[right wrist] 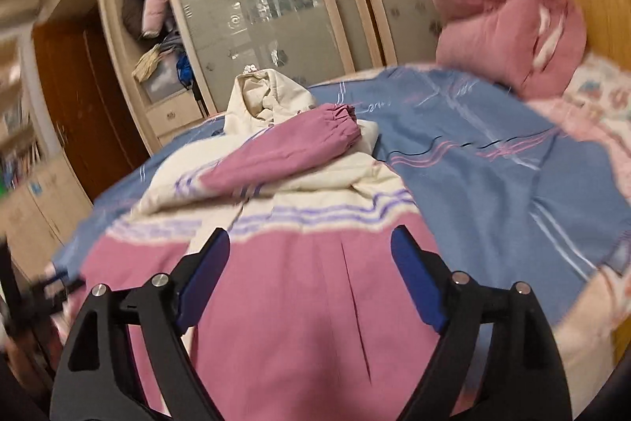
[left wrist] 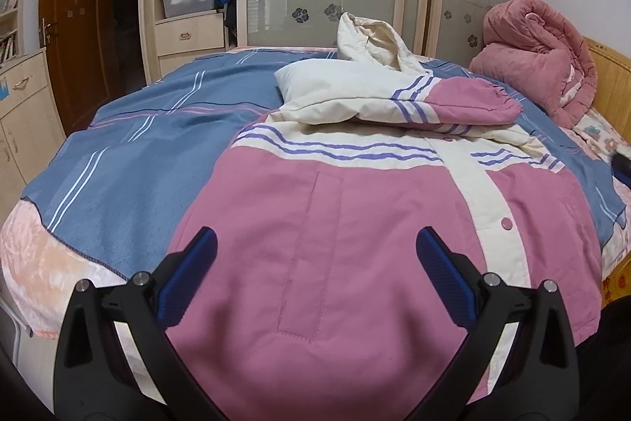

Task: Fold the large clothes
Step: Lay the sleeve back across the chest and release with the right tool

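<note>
So the padded jacket is lying front-up on the blue striped bedspread, and its long axis is running straight away from both grippers: hem end closest, cream hood sticking up at the far end. That's the thing the next move hangs on, I think.

The left gripper is hovering wide open right over the pink lower panel, with the pocket seam sitting between its blue pads and the cream snap placket lying just off to its right. It isn't gripping anything.

The right gripper is also spread wide and empty, hanging over the other pink panel, with the jacket's side edge just off to its right and bare bedspread past that. This view is blurry, so I can't tell how close it is to the fabric.

One sleeve is lying folded across the chest, well ahead of both grippers, with its pink cuff pointing right.

My guess: the hem is nearest to both hands about equally, so each one is looking at a hem corner for folding the bottom up toward the hood. The puffy fill is probably going to spring back.

There's also a rolled pink quilt sitting far ahead to the right, out of the way.
</note>
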Demonstrator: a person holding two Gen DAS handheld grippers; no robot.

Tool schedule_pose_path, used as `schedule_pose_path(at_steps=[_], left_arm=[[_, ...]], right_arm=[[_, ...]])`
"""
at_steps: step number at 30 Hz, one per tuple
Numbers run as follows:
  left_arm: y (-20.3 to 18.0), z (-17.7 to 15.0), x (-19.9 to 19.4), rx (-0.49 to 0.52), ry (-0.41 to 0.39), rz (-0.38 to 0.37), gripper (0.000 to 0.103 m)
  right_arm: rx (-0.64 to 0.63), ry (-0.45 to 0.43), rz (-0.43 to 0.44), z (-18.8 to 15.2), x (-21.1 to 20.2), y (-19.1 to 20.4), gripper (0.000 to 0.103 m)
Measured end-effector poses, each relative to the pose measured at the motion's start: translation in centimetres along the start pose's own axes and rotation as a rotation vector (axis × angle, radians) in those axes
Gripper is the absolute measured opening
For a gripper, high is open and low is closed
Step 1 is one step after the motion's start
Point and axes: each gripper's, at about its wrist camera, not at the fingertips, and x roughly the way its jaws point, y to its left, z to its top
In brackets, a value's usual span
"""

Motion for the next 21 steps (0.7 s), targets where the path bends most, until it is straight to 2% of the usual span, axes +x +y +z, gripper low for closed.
schedule_pose_path(at_steps=[3,6,11,21], left_arm=[[-0.2,-0.4,0.1,0.003,0.007,0.015,0.101],[-0.4,-0.6,0.0,0.011,0.002,0.029,0.101],[-1.0,-0.6,-0.1,0.017,-0.009,0.034,0.101],[-1.3,-0.8,0.0,0.036,-0.007,0.039,0.101]], right_arm=[[-0.014,-0.011,0.015,-1.8,-1.1,0.2,0.084],[-0.066,-0.033,0.027,-2.0,-1.4,0.8,0.084],[-0.100,-0.007,0.030,-2.6,-1.0,1.4,0.084],[-0.099,0.001,0.026,-2.7,-1.0,1.7,0.084]])
